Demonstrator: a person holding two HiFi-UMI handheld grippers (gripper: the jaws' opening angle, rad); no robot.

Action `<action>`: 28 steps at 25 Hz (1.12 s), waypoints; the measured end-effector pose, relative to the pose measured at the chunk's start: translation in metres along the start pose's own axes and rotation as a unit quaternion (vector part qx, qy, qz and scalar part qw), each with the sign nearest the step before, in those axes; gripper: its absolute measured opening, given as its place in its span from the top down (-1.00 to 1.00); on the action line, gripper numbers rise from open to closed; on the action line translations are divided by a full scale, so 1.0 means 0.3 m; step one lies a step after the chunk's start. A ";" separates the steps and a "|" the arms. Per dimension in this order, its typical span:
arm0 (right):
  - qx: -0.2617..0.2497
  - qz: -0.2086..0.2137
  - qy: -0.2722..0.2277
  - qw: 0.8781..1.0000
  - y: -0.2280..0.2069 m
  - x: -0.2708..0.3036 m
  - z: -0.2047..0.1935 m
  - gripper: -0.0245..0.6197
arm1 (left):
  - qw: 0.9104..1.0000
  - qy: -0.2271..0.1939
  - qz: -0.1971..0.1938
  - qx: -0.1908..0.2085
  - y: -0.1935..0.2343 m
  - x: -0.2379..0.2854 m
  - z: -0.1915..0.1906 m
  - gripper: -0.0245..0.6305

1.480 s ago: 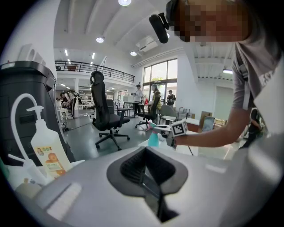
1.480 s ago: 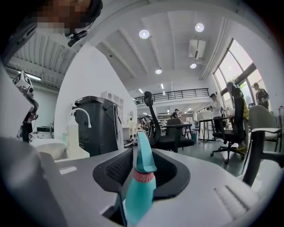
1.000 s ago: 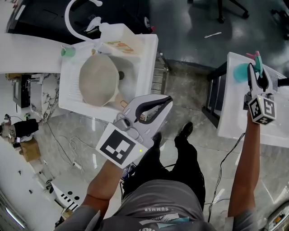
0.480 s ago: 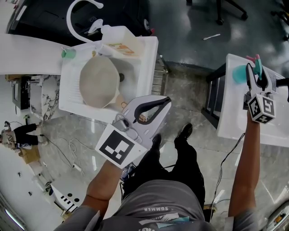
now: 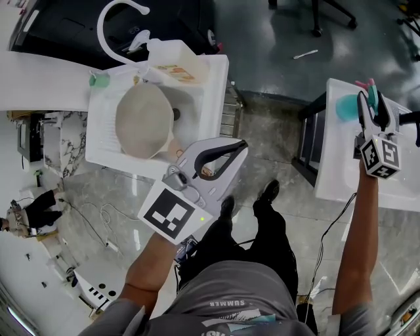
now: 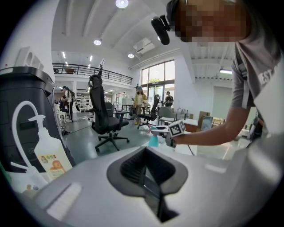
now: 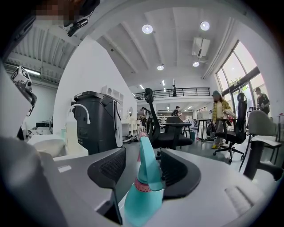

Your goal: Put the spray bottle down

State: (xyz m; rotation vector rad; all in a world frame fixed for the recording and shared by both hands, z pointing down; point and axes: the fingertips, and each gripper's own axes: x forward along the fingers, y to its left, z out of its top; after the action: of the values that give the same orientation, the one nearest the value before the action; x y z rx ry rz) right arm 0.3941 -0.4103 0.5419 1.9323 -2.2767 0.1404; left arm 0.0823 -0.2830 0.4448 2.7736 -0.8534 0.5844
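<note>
- Opening over the last moment, the right gripper's [image 5: 369, 100] jaws now stand wide, with the spray bottle [image 5: 346, 107] between them; the gripper itself is where it was a second ago
- Its own view shows the teal spray bottle upright between the two black pads; there is a clear gap at the left pad, and the nozzle head sits close by the right pad; the grip is released
- That bottle stands on the white table [image 5: 341, 167] at the right of the head view, near the table's far edge, its pink trigger pointing away from the person
- At the lower left of the head view a distant person [image 5: 31, 211] sits lower in the picture than before
- Held out over the floor in front of the person, the left gripper [image 5: 241, 146] has not shifted; its jaws meet at the tips with nothing between them, so it is clenched and empty
- Beyond its tips lies the white sink [image 5: 209, 92], with a beige bowl [image 5: 144, 119] resting in the basin
- At the sink's far rim are a curved white faucet [image 5: 113, 20], a white pump bottle [image 5: 172, 51] and a small green cup [image 5: 98, 78]
- The sink and the white table are well apart, with grey floor between them
</note>
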 end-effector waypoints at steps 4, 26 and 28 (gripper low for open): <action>-0.005 -0.006 -0.001 1.000 -0.009 -0.025 0.036 0.20 | 1.000 -0.003 -0.001 0.002 -0.012 -0.018 0.027 0.92; -0.020 -0.061 -0.045 0.997 0.034 -0.284 0.319 0.23 | 0.999 -0.043 -0.008 0.029 -0.069 -0.211 0.145 0.92; -0.023 -0.069 -0.055 0.996 0.055 -0.338 0.371 0.27 | 0.998 -0.049 -0.012 0.032 -0.078 -0.237 0.157 0.92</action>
State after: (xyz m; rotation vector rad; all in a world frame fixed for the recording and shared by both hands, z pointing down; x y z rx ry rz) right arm 0.3877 -0.3279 0.4149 2.1128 -2.1817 -0.0357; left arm 0.0568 -0.2417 0.3710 2.8874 -0.8338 0.4851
